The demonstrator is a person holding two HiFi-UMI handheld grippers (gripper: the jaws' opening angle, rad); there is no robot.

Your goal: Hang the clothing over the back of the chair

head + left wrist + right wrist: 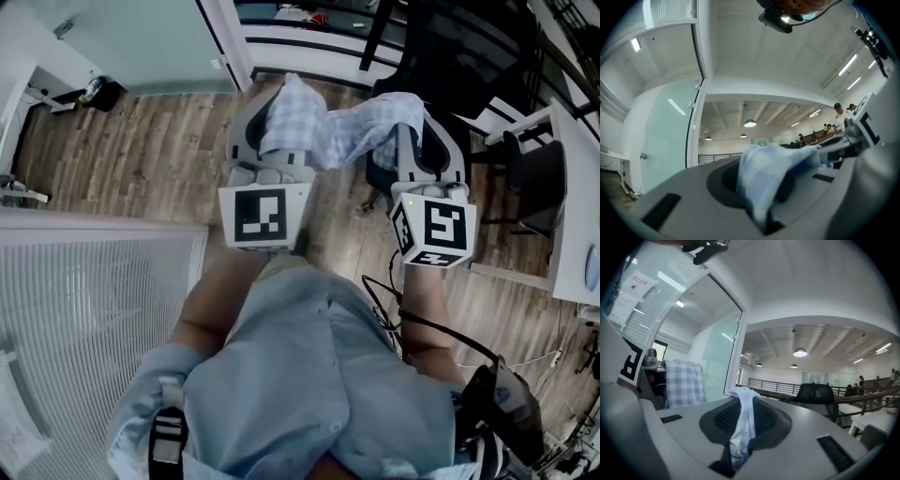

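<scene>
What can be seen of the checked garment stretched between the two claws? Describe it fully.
The garment is thin, soft cloth in a pale blue-and-white check. It spans the air between both claws, bunched and creased. The left claw is shut on one gathered end, the right claw on the other. Nothing else visibly touches it.

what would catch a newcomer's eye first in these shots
The pale blue checked clothing is stretched in mid-air between the left gripper and the right gripper, each shut on one end, above a wooden floor. A black mesh office chair stands ahead, right of centre in the right gripper view.
</scene>
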